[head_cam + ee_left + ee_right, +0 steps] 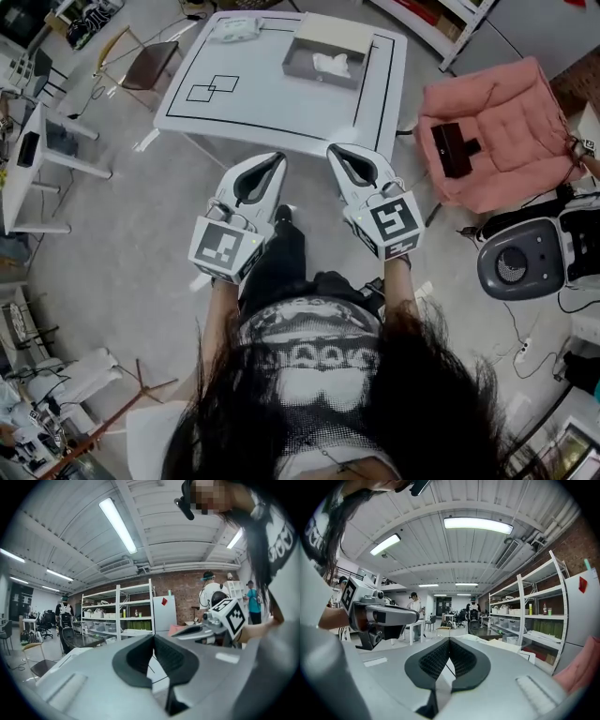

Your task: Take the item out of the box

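An open cardboard box (323,58) sits at the far right of the white table (272,94), with a white crumpled item (330,65) inside it. A second white packet (234,28) lies at the table's far left. My left gripper (277,157) and right gripper (332,150) are held side by side in front of the table's near edge, well short of the box. Both have their jaws closed tip to tip with nothing between them. In the left gripper view the left gripper (153,637) points at shelving; the right gripper (449,640) points across the room.
A pink cushioned chair (497,131) with a black object on it stands right of the table. A white and grey machine (525,258) is further right. A brown chair (145,66) and small white desks (37,169) stand at the left. Metal shelves (117,613) line the brick wall.
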The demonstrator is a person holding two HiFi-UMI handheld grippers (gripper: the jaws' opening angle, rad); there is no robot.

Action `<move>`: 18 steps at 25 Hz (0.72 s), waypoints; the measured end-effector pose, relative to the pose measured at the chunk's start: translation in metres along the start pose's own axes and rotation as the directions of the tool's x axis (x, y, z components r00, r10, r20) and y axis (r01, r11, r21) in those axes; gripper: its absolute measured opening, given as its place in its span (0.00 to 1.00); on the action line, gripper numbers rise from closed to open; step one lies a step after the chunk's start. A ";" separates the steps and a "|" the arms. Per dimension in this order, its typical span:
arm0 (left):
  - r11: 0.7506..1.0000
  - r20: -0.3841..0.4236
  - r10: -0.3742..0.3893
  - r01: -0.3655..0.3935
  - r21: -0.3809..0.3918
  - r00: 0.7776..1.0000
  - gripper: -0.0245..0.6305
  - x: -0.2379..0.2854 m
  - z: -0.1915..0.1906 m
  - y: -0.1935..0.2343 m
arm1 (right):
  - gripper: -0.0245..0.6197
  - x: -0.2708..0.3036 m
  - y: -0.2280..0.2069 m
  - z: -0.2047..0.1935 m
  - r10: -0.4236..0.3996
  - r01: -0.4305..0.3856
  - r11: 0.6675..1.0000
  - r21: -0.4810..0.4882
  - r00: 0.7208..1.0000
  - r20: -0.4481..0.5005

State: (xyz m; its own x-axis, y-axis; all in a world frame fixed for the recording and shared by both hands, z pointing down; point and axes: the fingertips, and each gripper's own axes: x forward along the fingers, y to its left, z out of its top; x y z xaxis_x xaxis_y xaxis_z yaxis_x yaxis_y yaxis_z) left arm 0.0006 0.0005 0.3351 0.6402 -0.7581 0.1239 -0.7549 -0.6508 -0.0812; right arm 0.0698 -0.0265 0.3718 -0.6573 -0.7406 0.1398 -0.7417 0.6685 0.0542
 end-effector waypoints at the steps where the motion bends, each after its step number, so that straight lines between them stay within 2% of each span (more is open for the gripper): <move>1: 1.000 0.003 -0.010 0.010 0.000 1.000 0.04 0.007 -0.002 0.009 | 0.05 0.009 -0.004 -0.001 -0.007 0.007 1.000 0.001 1.000 -0.004; 12: 0.991 0.018 -0.134 0.134 0.003 0.991 0.04 0.095 -0.004 0.142 | 0.05 0.138 -0.061 0.011 -0.115 0.116 0.993 0.021 0.992 -0.059; 18: 0.979 0.018 -0.203 0.203 -0.010 0.979 0.04 0.132 -0.011 0.196 | 0.05 0.193 -0.088 0.012 -0.179 0.182 0.983 0.022 0.979 -0.094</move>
State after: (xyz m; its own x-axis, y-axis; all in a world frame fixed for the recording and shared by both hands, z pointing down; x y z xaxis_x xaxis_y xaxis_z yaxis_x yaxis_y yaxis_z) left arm -0.0642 -0.2266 0.3470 0.7824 -0.6110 0.1201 -0.6106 -0.7907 -0.0450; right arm 0.0070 -0.2290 0.3821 -0.4982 -0.8387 0.2198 -0.8518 0.5209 0.0568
